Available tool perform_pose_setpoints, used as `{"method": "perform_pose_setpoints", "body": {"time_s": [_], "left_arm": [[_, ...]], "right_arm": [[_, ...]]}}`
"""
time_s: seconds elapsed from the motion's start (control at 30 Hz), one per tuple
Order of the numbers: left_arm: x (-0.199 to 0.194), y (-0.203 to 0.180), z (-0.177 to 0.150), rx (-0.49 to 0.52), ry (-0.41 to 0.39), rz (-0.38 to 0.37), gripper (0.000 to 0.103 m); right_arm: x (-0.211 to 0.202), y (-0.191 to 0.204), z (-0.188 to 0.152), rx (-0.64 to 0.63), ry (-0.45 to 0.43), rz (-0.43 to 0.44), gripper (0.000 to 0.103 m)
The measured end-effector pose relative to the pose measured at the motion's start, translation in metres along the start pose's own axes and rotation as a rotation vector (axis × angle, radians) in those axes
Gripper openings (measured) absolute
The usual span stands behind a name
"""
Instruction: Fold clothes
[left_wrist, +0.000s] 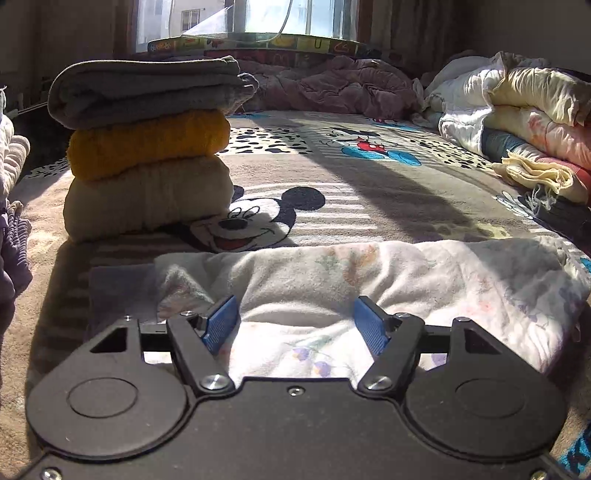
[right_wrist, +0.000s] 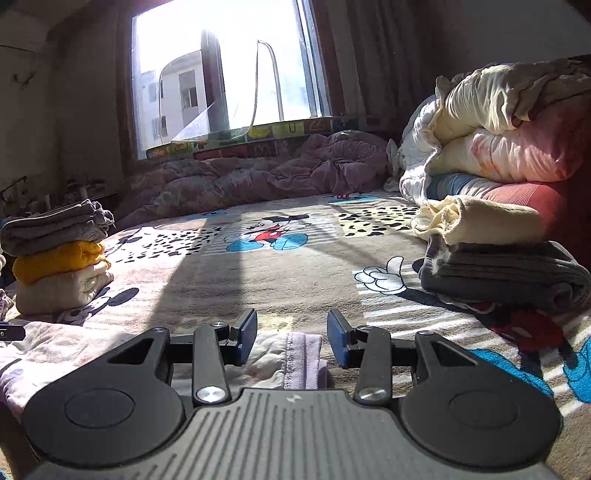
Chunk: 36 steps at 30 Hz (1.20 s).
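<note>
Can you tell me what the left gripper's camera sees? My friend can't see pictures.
The left gripper, blue pads wide apart, hovers over a white flowery garment on a cartoon mouse blanket. To the left stands a stack of folded clothes: grey on top, yellow, then cream. Bundled quilts lie on the right, under a sunny window.

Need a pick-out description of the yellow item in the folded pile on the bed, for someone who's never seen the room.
Start at the window, then come down to the cartoon-mouse blanket covering the bed. On its left side stands a stack of three folded clothes. The mustard-yellow sweater is the middle one, fuzzy and bright, under a grey piece and above a cream one.
</note>
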<state>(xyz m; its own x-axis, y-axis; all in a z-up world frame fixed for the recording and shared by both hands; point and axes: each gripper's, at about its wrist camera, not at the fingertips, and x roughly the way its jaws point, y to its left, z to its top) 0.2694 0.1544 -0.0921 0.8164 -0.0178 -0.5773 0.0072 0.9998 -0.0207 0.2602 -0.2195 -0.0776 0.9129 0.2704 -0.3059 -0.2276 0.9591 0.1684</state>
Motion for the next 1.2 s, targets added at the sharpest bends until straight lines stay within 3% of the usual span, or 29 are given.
{"method": "perform_pose_setpoints", "body": {"time_s": [0.13, 0.2, 0.27, 0.4, 0.53, 0.67, 0.87, 1.0, 1.2], "left_arm": [[0.007, -0.009, -0.002, 0.044, -0.005, 0.029, 0.077], [0.002, -0.002, -0.001, 0.015, -0.008, 0.004, 0.077], [-0.010, 0.006, 0.002, -0.021, -0.022, -0.011, 0.077], [-0.050, 0.033, 0.008, -0.222, -0.091, 0.005, 0.078], [-0.090, 0.066, 0.001, -0.517, -0.106, -0.070, 0.090], [-0.120, 0.080, -0.022, -0.715, -0.125, -0.095, 0.092], [-0.100, 0.089, -0.067, -0.979, -0.051, -0.169, 0.092], [-0.089, 0.094, -0.084, -1.103, -0.141, -0.189, 0.090], [-0.075, 0.091, -0.078, -1.101, -0.196, -0.177, 0.075]], "right_arm": [[0.021, 0.014, -0.011, -0.032, 0.139, 0.087, 0.060], [0.036, 0.014, -0.022, -0.001, 0.234, 0.091, 0.059], [0.036, 0.011, -0.022, 0.023, 0.244, 0.088, 0.056], [0.033, 0.013, -0.026, 0.015, 0.241, 0.075, 0.056], [0.032, 0.008, -0.027, 0.035, 0.244, 0.086, 0.057], [0.029, 0.001, -0.025, 0.078, 0.249, 0.106, 0.057], [0.023, -0.009, -0.023, 0.131, 0.254, 0.140, 0.057], [0.022, -0.017, -0.023, 0.169, 0.253, 0.160, 0.057], [0.027, -0.031, -0.024, 0.252, 0.254, 0.186, 0.057]]}}
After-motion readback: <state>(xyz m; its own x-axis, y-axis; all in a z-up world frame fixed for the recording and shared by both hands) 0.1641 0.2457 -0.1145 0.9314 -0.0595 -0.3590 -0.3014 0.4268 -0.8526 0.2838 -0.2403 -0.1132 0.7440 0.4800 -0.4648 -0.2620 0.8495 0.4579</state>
